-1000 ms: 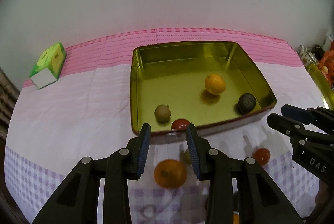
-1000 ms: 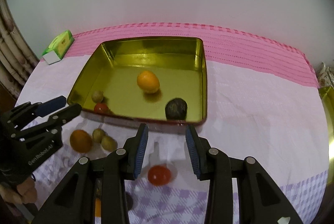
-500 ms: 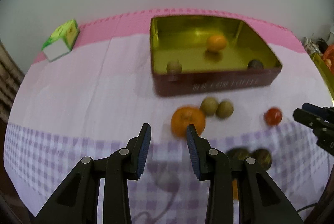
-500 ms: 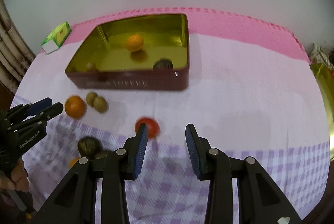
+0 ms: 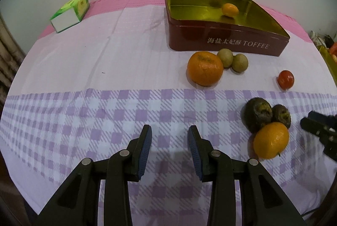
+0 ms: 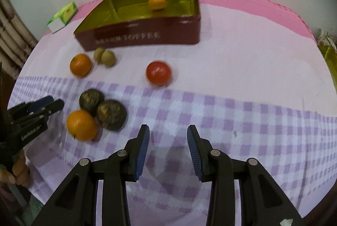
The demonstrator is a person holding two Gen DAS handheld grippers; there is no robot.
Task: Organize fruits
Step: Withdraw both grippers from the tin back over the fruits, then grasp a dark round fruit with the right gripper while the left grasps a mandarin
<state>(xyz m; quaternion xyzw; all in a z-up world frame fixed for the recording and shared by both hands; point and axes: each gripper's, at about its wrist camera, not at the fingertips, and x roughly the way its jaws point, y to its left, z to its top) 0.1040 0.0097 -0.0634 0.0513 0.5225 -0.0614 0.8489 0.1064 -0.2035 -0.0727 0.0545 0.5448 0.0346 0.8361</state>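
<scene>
Fruit sits mostly outside the tin (image 5: 227,36): both grippers have pulled back from above it, so the fruits that showed on its floor are now hidden behind its near wall, bar one orange (image 5: 230,10). Left gripper (image 5: 169,149) and right gripper (image 6: 168,148) fingers stand partly apart, empty. Loose tomato (image 6: 158,73) and mandarin (image 5: 204,68) wait mid-frame on the counter; the right view is blurred.

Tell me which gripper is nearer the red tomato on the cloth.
Right. The right gripper has the red tomato just ahead of it, slightly left. From the left gripper the tomato lies far off to the right, beyond the dark fruits.
</scene>
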